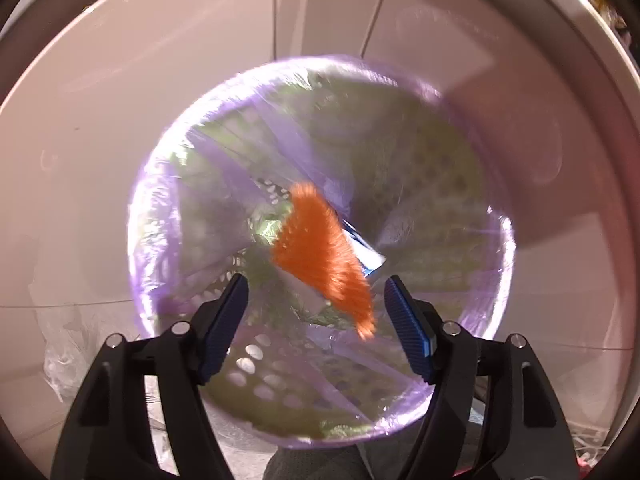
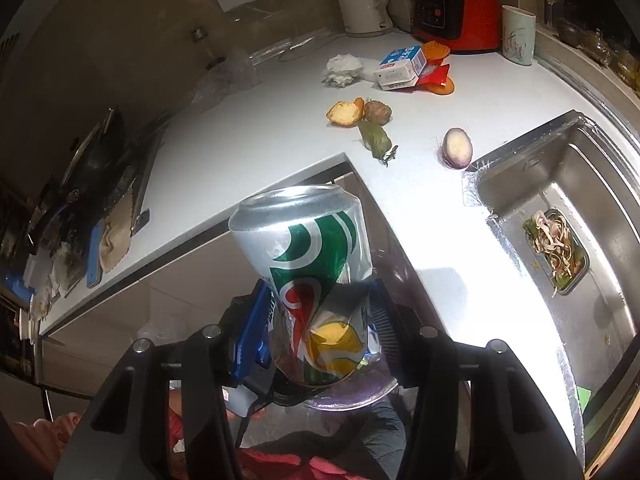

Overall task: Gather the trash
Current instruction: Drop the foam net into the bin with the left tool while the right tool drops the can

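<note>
My left gripper is open above a round bin lined with a purple bag. A blurred orange bristly piece is in the air between the fingers, over the bin's mouth, with a white and blue scrap beside it. My right gripper is shut on a dented silver and green soda can, held off the counter's front corner. On the white counter lie a crumpled tissue, small cartons, orange wrappers, fruit peel, a leaf and a halved onion.
A steel sink at the right holds a tray of food scraps. A white kettle, a red appliance and a cup stand at the counter's back. A dark pan and cloths sit at the left.
</note>
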`<act>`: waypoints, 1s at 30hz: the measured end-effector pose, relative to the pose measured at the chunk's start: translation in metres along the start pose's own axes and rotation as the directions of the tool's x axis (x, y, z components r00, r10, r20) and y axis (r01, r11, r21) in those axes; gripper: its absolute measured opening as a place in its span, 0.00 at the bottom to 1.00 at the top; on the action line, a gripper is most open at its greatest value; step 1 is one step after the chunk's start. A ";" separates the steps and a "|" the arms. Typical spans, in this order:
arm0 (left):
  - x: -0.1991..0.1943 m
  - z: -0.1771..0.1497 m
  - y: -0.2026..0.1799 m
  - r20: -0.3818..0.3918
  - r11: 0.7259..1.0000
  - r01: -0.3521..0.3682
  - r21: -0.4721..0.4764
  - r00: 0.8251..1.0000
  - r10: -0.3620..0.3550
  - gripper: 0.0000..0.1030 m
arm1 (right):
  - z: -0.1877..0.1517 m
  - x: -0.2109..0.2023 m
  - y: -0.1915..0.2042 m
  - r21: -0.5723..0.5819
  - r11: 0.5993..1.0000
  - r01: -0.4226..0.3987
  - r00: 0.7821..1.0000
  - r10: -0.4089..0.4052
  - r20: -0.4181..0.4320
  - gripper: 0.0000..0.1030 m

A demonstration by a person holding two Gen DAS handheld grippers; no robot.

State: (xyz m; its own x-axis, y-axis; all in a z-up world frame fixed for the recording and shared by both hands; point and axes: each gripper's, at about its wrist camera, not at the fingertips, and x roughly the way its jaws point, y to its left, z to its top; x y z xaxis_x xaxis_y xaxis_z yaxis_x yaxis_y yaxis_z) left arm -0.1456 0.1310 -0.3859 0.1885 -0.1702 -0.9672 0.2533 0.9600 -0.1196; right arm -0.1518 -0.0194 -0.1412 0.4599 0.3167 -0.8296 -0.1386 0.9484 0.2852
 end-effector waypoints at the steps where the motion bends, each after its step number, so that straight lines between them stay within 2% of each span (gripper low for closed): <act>1: -0.006 -0.001 0.002 0.013 1.000 0.004 -0.009 1.000 -0.004 0.68 | 0.000 0.001 -0.001 0.000 1.000 0.001 1.000 -0.001 -0.002 0.50; 3: -0.022 -0.003 0.006 0.050 1.000 0.005 -0.020 0.999 -0.004 0.75 | 0.000 0.003 -0.003 0.002 1.000 0.006 1.000 -0.006 -0.005 0.50; 8: -0.067 0.004 0.002 0.133 1.000 -0.004 -0.011 0.991 0.006 0.76 | -0.005 0.008 -0.010 0.006 1.000 0.023 1.000 -0.023 -0.013 0.50; 15: -0.127 -0.001 0.003 0.257 1.000 -0.021 -0.015 0.966 0.024 0.80 | -0.028 0.045 -0.014 -0.032 0.998 0.049 0.997 -0.051 -0.052 0.50; 22: -0.161 -0.018 0.009 0.296 0.996 -0.080 -0.034 0.951 0.086 0.81 | -0.060 0.112 -0.004 -0.089 0.996 0.018 0.990 -0.030 -0.136 0.50; 27: -0.153 -0.027 0.015 0.286 0.993 -0.102 -0.059 0.952 0.114 0.81 | -0.071 0.135 0.005 -0.102 0.995 0.009 0.985 -0.026 -0.172 0.51; 29: -0.154 -0.030 0.017 0.286 0.992 -0.106 -0.063 0.951 0.120 0.81 | -0.073 0.139 0.007 -0.106 0.994 0.019 0.982 -0.039 -0.184 0.74; 30: -0.155 -0.031 0.018 0.287 0.992 -0.110 -0.062 0.950 0.124 0.81 | -0.073 0.138 0.007 -0.108 0.994 0.025 0.983 -0.044 -0.177 0.77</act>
State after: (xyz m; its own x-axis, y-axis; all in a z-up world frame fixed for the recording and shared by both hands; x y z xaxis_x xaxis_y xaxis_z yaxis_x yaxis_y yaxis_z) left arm -0.1995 0.1814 -0.2455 0.4825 -0.1069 -0.8694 0.1713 0.9849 -0.0261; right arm -0.1529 0.0322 -0.2888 0.3030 0.2729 -0.9131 -0.2215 0.9521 0.2110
